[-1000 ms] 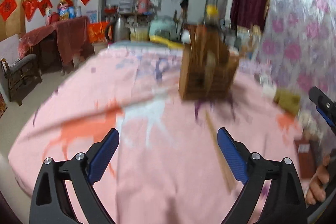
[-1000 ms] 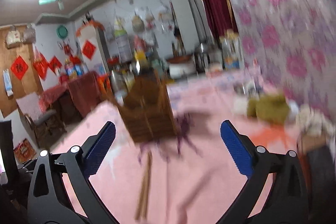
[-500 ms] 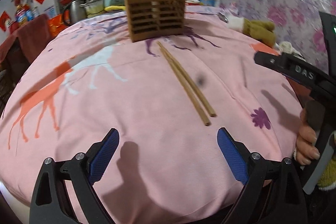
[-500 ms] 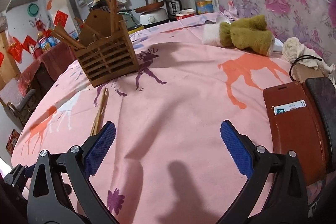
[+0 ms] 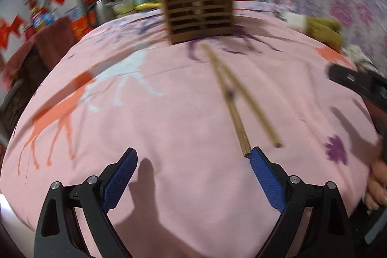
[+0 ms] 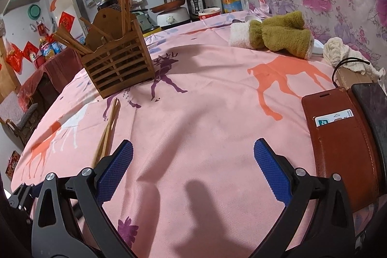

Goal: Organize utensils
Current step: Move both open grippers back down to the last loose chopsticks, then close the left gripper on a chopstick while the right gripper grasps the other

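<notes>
Left gripper [image 5: 192, 175] spread wide and empty, blue ribbed pads [image 5: 119, 179] low over the pink animal-print tablecloth [image 5: 157, 117], right pad just beside the near end of the pair of long brown wooden chopsticks [image 5: 238, 117]. Chopsticks flat on the cloth, crossing partway along, near ends slightly apart, far tips reaching almost to the foot of the slatted brown wooden utensil holder [image 5: 199, 12]. Probably aimed low and forward like this so the near ends can slip between the pads for a pick-up; pair not yet centred in the gap, so a small shift to the right likely needed. Right gripper [image 6: 193, 169] likewise open and holding nothing, hovering over bare cloth, chopsticks [image 6: 107, 129] off past its left pad, holder [image 6: 118, 62] farther back with more sticks leaning upright in it, the likely destination. Brown leather wallet case [image 6: 338, 137] near the right pad, olive and white plush mittens [image 6: 273, 34] well beyond. A hand [image 5: 376, 183] visible at the edge of the left view, gripping the other tool's handle, fingers curled.
</notes>
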{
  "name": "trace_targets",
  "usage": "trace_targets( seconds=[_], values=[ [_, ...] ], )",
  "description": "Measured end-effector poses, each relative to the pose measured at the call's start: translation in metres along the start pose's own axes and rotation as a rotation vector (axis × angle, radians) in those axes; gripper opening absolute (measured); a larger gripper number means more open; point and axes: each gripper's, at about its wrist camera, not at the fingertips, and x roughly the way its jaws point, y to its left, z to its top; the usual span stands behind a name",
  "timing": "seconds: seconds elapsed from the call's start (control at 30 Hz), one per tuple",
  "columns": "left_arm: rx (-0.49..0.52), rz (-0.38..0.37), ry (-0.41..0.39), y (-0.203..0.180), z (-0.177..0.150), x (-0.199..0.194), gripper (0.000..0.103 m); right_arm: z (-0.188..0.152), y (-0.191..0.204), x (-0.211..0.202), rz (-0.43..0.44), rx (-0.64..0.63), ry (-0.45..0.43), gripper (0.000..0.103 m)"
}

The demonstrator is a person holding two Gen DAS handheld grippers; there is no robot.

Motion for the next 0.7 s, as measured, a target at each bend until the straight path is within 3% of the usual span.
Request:
trace_targets(
  seconds=[0.13, 0.3, 0.37, 0.4, 0.47, 0.7],
  values=[
    [-0.045, -0.019, 0.001, 0.013, 0.000, -0.002, 0.083, 0.000, 0.000, 0.001, 0.000, -0.003, -0.001, 0.096],
    [0.037, -0.029, -0.032, -0.008, -0.001, -0.006, 0.056, 0.000, 0.000, 0.001, 0.001, -0.003, 0.001, 0.096],
    [0.057, -0.049, -0.038, -0.014, -0.001, -0.006, 0.042, 0.000, 0.000, 0.002, 0.003, -0.003, 0.003, 0.096],
    [0.062, -0.065, -0.041, -0.015, -0.001, -0.005, 0.026, 0.000, 0.000, 0.001, 0.003, -0.003, 0.002, 0.096],
    [0.071, -0.059, -0.046, -0.017, -0.001, -0.005, 0.006, 0.000, 0.001, 0.001, 0.004, -0.003, 0.002, 0.096],
    [-0.056, -0.011, -0.042, 0.021, -0.006, -0.006, 0.006, -0.002, 0.005, 0.001, 0.008, -0.025, -0.008, 0.096]
  ],
)
